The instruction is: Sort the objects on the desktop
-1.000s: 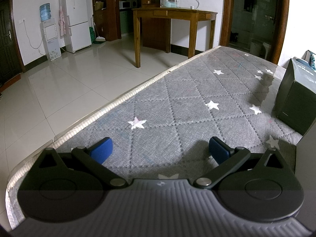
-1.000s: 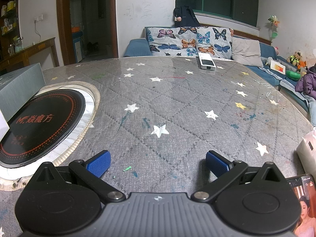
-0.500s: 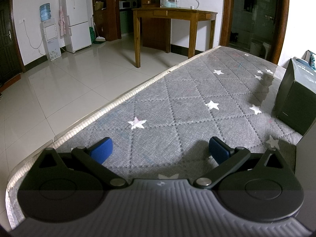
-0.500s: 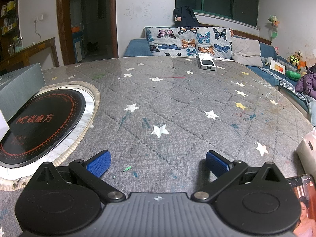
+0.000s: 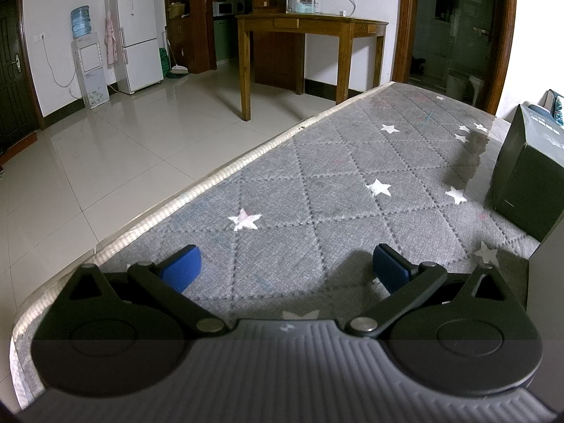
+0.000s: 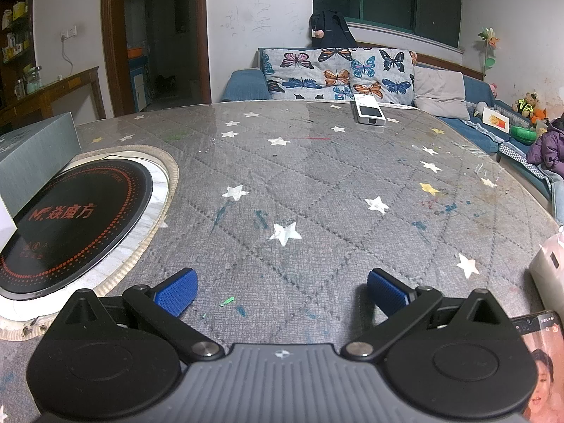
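Both tongs spread wide and empty above the grey star-quilted table cover [image 6: 317, 176]: left gripper [image 5: 285, 268] near the table's left edge, blue pads [image 5: 181, 268] well apart with only cloth between; right gripper [image 6: 280, 290] over the near middle, blue pads [image 6: 386, 290] likewise parted, gripping nothing

Just ahead of the right gripper, a small green scrap [image 6: 226, 300] on the cloth. At its near right, a phone [image 6: 544, 356] with a lit screen at the table's near edge, partly hidden behind the gripper body. Beside that, at the right edge, a white bag [image 6: 550, 268], cut off by the frame

To the left, a round black induction hob [image 6: 70, 218] set in a pale ring in the table's middle, with a grey box [image 6: 38, 148] touching its far rim. At the far edge, well apart from both tongs, a white handheld device [image 6: 368, 112] lying flat

Seen from the left gripper, a dark box [image 5: 528, 172] upright on the cloth at the right, near a pale star

Beyond the table: butterfly-print sofa [image 6: 338, 74], wooden side table [image 5: 310, 46], white fridge [image 5: 135, 31]
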